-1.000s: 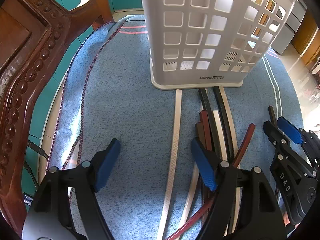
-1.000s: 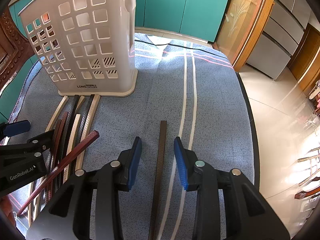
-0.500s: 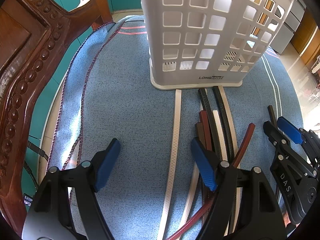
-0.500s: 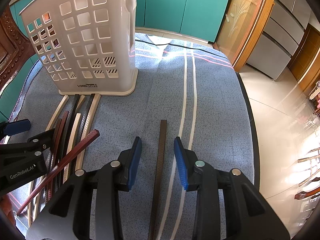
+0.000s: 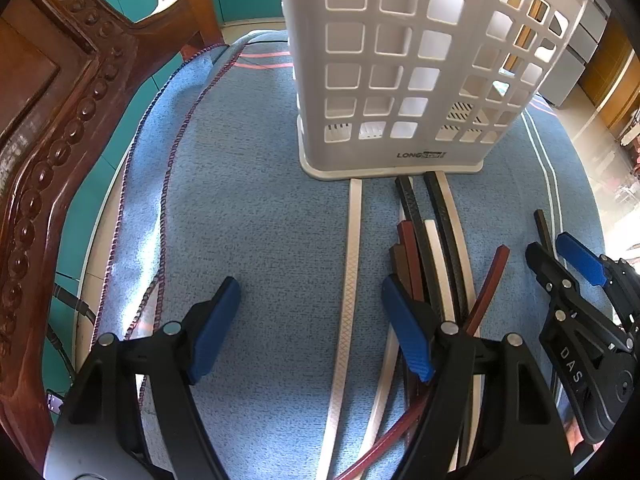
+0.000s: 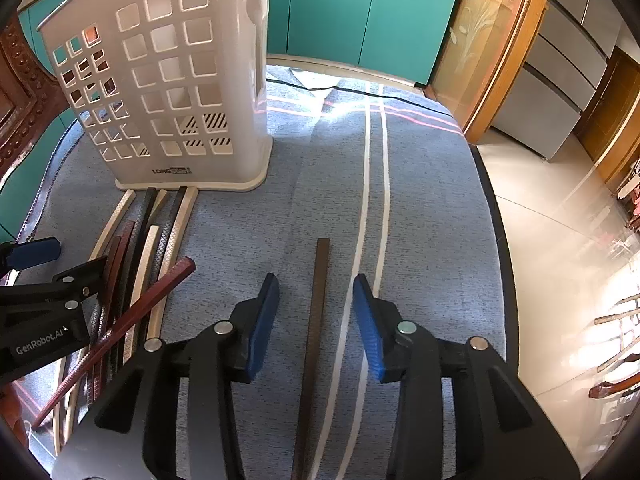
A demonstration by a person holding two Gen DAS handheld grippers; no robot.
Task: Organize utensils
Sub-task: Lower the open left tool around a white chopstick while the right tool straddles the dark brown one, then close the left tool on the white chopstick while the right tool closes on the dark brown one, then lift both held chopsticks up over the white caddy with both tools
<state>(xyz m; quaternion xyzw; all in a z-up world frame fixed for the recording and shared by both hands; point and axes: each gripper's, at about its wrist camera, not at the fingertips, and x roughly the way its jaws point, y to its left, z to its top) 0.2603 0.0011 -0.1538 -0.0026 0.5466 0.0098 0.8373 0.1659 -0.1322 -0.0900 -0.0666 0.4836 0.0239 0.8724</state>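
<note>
A white lattice utensil basket point(image 5: 400, 64) stands upright on the blue cloth; it also shows in the right wrist view point(image 6: 168, 80). Several long chopsticks lie in front of it: a white one point(image 5: 350, 280) between my left gripper's fingers, then a bundle of black, brown and white ones point(image 5: 432, 248) with a red-brown one point(image 6: 132, 316) lying across them. My left gripper point(image 5: 310, 316) is open over the white chopstick. My right gripper point(image 6: 314, 312) is open, astride a single dark chopstick point(image 6: 318, 300) that lies apart on the cloth.
A carved wooden chair back point(image 5: 52, 128) rises at the left edge of the table. The blue cloth point(image 6: 420, 208) has white stripes and ends at the table's right edge, with tiled floor beyond. Teal cabinets point(image 6: 360, 12) stand behind.
</note>
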